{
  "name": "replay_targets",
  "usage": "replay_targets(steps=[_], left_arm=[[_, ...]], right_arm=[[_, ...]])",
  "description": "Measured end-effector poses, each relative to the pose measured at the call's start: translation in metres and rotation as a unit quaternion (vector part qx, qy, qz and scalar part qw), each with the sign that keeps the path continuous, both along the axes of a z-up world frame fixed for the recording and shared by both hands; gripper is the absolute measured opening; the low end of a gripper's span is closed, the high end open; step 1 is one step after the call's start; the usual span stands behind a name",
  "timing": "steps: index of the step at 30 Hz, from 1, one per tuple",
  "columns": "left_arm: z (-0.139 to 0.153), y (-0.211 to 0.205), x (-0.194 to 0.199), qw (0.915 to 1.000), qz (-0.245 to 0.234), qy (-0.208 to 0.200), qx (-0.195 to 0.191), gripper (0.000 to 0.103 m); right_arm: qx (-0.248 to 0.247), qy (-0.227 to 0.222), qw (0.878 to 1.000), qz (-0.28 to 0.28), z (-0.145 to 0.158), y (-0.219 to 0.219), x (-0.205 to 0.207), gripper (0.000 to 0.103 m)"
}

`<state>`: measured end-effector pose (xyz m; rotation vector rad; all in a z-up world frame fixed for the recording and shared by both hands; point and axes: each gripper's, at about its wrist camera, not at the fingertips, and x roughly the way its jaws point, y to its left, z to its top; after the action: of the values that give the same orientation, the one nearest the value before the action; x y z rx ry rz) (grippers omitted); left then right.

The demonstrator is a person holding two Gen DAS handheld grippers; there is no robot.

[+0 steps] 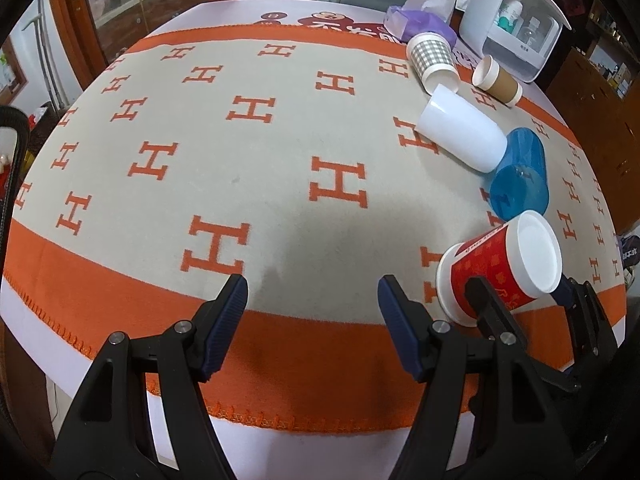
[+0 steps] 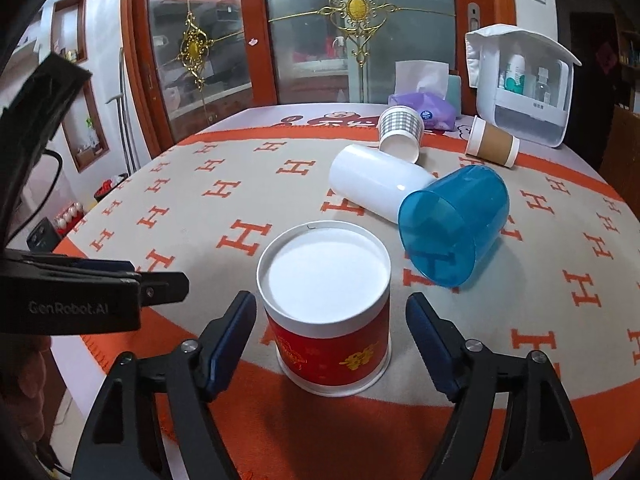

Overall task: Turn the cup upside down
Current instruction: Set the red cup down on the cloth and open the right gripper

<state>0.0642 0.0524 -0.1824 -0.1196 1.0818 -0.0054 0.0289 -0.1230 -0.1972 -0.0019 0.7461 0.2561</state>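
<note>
Right gripper (image 2: 330,344) jaws spread wide, flanking without touching red cup (image 2: 326,308) standing mouth-down on desk (image 2: 200,208); left gripper (image 1: 312,316) jaws likewise apart, gripping nothing; farther, at one o'clock, blue cup (image 2: 454,226) and white cup (image 2: 376,190) lying sideways.

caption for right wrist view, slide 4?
Open right tool straddles the red paper cup, standing upside down on the orange-and-grey cloth.
</note>
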Motion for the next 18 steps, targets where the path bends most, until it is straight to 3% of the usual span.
replay_targets(steps=[10, 18], left_arm=[[0.000, -0.005, -0.001, 0.9999, -0.011, 0.012, 0.005, 0.069], [0.023, -0.010, -0.008, 0.9998, -0.018, 0.010, 0.003, 0.075]], right_arm=[[0.010, 0.011, 1.000, -0.008, 0.008, -0.010, -0.011, 0.079], [0.044, 0.031, 0.998, -0.026, 0.037, -0.029, -0.027, 0.079]])
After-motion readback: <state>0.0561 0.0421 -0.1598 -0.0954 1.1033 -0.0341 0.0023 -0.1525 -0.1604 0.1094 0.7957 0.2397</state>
